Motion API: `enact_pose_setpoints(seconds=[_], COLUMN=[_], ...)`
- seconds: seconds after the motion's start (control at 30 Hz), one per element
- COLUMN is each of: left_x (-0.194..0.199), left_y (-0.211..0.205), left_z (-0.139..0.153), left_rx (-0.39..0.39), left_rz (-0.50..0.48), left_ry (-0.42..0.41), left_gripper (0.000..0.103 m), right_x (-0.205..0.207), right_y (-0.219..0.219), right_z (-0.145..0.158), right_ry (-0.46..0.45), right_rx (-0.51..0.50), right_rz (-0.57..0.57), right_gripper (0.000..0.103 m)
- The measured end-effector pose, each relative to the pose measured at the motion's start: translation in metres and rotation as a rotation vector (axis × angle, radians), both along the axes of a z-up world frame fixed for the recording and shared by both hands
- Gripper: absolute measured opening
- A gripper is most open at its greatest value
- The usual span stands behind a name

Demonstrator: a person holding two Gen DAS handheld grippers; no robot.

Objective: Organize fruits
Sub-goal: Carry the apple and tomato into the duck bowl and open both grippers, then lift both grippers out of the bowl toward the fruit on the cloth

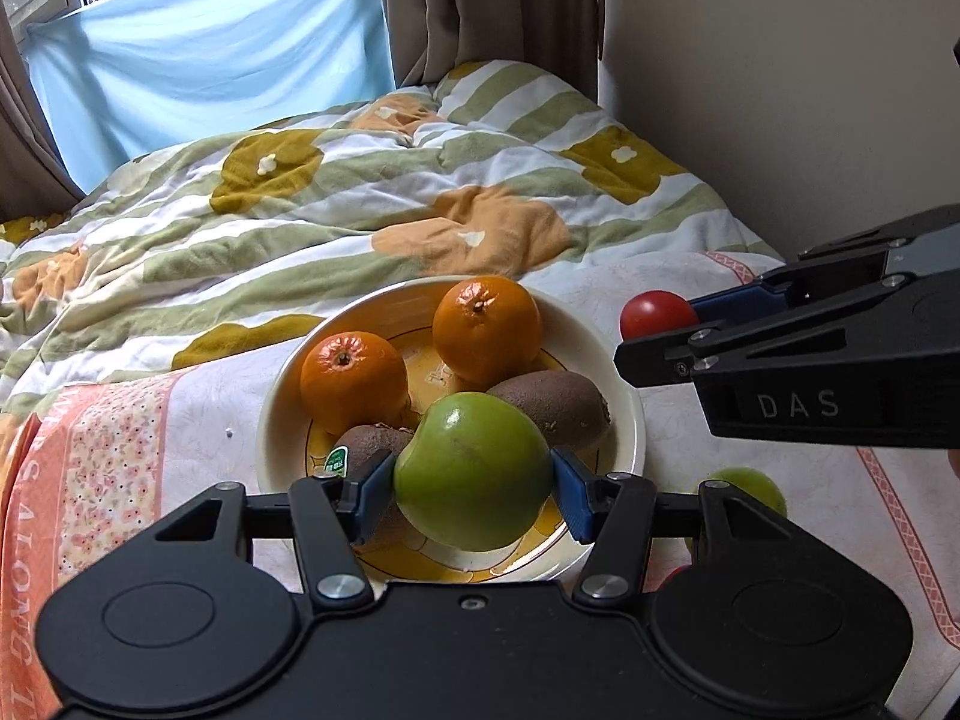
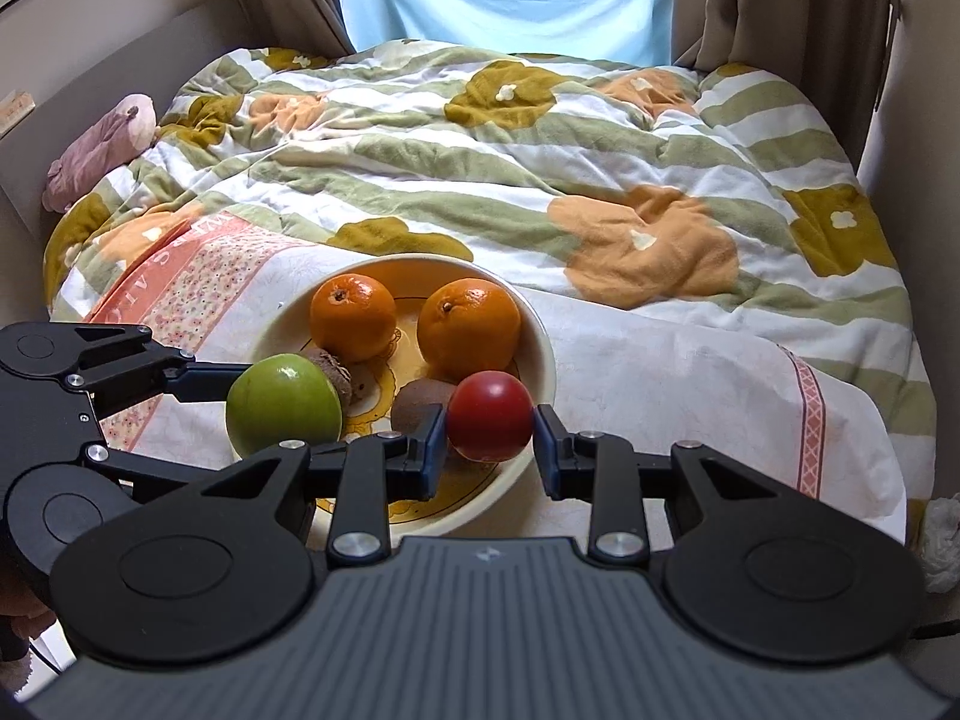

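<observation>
Filling left hand-held gripper (image 1: 474,483): green apple (image 1: 471,471).

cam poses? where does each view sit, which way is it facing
Left wrist: sits behind the left gripper, looking forward and down at the bowl on the bed; jaws shut on the green apple; right gripper enters from the right.
Right wrist: sits behind the right gripper, facing the bed and curtain; jaws shut on the red fruit; left gripper enters from the left.
Shared: bowl, two oranges, both held fruits.
</observation>
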State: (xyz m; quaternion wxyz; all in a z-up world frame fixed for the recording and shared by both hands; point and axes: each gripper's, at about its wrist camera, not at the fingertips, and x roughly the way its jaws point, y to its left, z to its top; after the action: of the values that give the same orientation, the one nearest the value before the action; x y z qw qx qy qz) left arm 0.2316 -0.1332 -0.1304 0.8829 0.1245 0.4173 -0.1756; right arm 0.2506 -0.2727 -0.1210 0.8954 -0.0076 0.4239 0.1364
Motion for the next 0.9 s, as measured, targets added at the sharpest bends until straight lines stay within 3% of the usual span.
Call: enact_pose_setpoints(seconds=[0.17, 0.4, 0.53, 0.9], left_x=[0.006, 0.007, 0.005, -0.016], left_y=[-0.015, -0.020, -0.018, 0.007], left_z=[-0.016, -0.027, -0.018, 0.011], left_rx=[0.055, 0.074, 0.047, 0.022], left_rz=[-0.021, -0.025, -0.017, 0.059], left_ry=[0.018, 0.047, 0.022, 0.009], left_gripper=[0.060, 0.062, 0.093, 0.094], right_x=[0.012, 0.018, 0.019, 0.023], right_y=[-0.006, -0.006, -0.006, -0.002], right_z=[-0.010, -0.014, -0.013, 0.000], right_ry=[0.020, 0.030, 0.026, 0.016], right_rx=[0.006, 0.007, 0.007, -0.008], right_rz=[0.019, 0.038, 0.042, 0.065], right_gripper=[0.046, 0.046, 0.046, 0.046])
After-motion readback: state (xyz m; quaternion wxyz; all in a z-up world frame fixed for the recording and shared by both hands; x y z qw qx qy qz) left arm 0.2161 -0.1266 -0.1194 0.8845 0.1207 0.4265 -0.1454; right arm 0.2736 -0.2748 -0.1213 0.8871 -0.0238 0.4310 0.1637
